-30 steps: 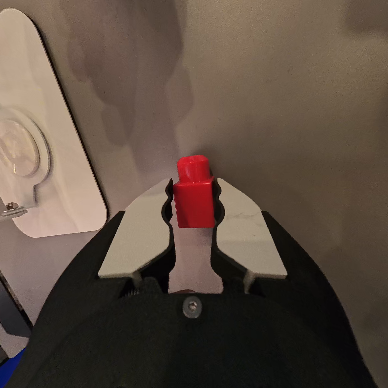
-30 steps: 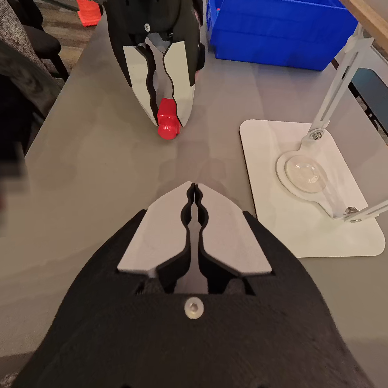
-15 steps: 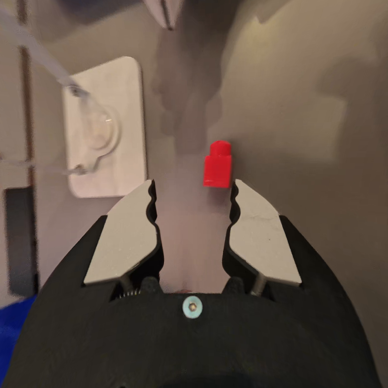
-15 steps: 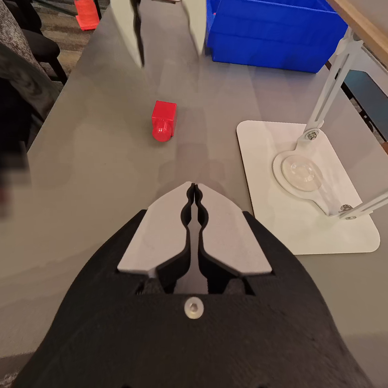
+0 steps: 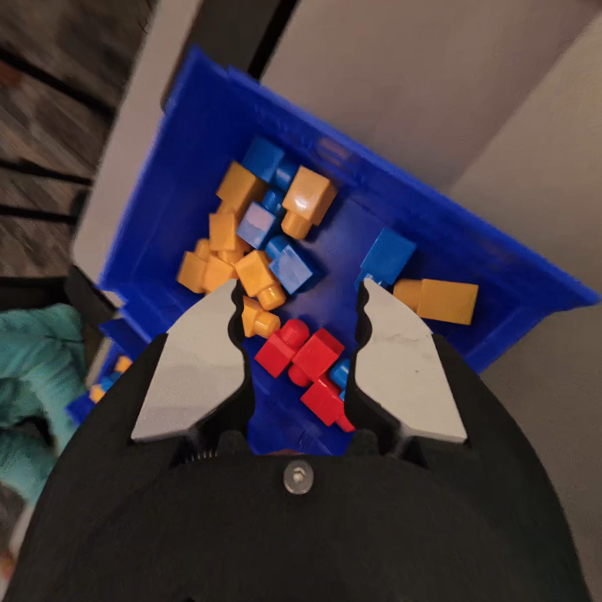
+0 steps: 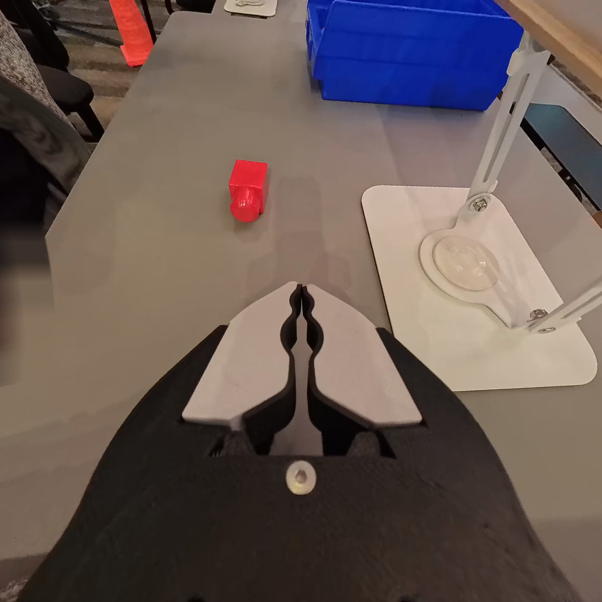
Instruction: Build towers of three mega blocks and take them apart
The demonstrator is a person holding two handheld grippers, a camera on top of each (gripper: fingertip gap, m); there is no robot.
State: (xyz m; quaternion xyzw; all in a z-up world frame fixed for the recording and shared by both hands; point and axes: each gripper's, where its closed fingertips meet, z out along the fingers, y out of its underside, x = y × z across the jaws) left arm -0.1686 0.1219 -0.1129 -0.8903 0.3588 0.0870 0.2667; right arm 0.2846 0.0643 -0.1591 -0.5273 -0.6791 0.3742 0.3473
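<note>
With one red block (image 6: 248,190) lying at eleven o'clock on the tabletop (image 6: 195,130): left gripper (image 5: 297,286) spread wide and empty over the blue bin (image 5: 488,247) for another pick, right gripper (image 6: 300,287) closed on nothing.

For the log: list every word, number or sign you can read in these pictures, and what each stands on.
None can be read.
Blue bin: raised marks on its far wall, too blurred to read.
Blocks in the bin, red block, white stand base, orange cone: no writing shows.
</note>
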